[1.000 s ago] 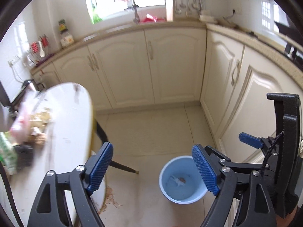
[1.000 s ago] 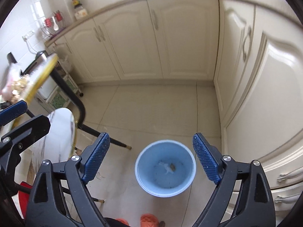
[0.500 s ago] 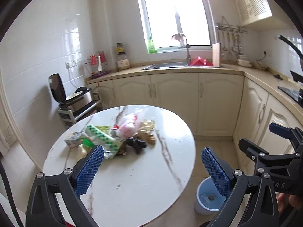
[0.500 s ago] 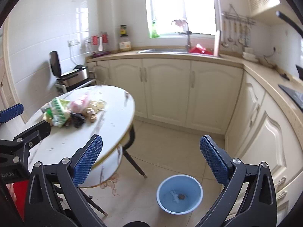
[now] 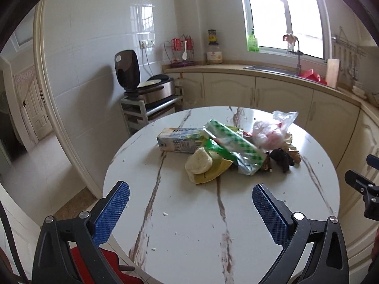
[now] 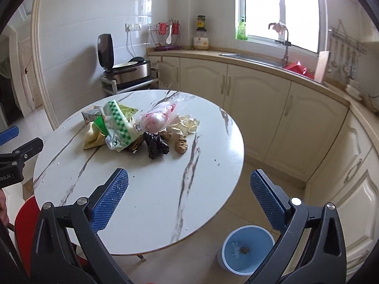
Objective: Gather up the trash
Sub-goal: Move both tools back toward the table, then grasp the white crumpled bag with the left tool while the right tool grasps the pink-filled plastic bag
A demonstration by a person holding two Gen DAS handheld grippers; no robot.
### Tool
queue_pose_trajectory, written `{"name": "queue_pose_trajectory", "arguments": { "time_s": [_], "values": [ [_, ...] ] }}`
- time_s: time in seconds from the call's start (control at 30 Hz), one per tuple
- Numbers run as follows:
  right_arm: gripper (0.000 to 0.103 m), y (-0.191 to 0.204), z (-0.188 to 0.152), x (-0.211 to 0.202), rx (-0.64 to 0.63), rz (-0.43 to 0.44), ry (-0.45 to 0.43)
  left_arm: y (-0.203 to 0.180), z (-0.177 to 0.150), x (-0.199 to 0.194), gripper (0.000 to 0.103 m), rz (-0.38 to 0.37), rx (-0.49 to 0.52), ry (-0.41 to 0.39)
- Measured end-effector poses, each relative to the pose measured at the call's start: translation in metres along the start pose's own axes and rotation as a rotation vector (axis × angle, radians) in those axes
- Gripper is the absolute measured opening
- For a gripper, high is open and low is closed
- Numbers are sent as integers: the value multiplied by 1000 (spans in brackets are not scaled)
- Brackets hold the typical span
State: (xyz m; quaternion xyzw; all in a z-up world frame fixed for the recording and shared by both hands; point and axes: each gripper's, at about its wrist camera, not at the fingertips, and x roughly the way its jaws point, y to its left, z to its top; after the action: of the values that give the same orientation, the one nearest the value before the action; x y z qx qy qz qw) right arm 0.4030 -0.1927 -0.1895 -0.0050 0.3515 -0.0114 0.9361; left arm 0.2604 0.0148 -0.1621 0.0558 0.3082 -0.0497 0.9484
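Note:
A heap of trash lies on the round white marble table: a green checked wrapper, a milk carton, a pale bun, a pink plastic bag, a black crumpled piece and brown scraps. A blue bin stands on the floor right of the table, with small bits inside. My left gripper is open and empty over the table's near part. My right gripper is open and empty, above the table's near right edge.
Cream cabinets with a sink run along the back and right. A cart with a cooker stands left of the table. A red chair sits at the near left. A doorway opens at far left.
Both grippers have swung up and left from over the blue bin on the floor to face the table and its trash heap. Both stay open and empty.

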Motion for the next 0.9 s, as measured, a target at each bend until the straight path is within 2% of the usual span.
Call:
{"name": "queue_pose_trajectory", "arguments": {
  "time_s": [0.23, 0.33, 0.47, 0.53, 0.6, 0.63, 0.77, 0.87, 0.9],
  "values": [
    [103, -2, 9, 59, 7, 8, 75, -24, 8, 69, 102, -18, 18, 104],
    [103, -7, 16, 77, 25, 26, 87, -23, 15, 89, 100, -9, 9, 127],
    [103, -18, 27, 100, 49, 33, 101, -24, 23, 117, 99, -38, -17, 171],
    [103, -23, 32, 110, 64, 37, 107, -17, 26, 131, 91, -28, -12, 211],
    [103, -26, 36, 121, 77, 63, 116, -11, 37, 147, 80, -48, -30, 251],
    [103, -28, 39, 126, 95, 85, 119, -12, 40, 150, 78, -64, -39, 250],
    [103, -32, 53, 144, 157, 134, 122, -7, 59, 160, 48, -125, -30, 253],
    [103, -30, 67, 154, 193, 185, 98, 8, 71, 163, 37, -107, 6, 229],
    [103, -30, 72, 158, 206, 184, 89, 14, 72, 162, 37, -111, 0, 226]
  ]
}}
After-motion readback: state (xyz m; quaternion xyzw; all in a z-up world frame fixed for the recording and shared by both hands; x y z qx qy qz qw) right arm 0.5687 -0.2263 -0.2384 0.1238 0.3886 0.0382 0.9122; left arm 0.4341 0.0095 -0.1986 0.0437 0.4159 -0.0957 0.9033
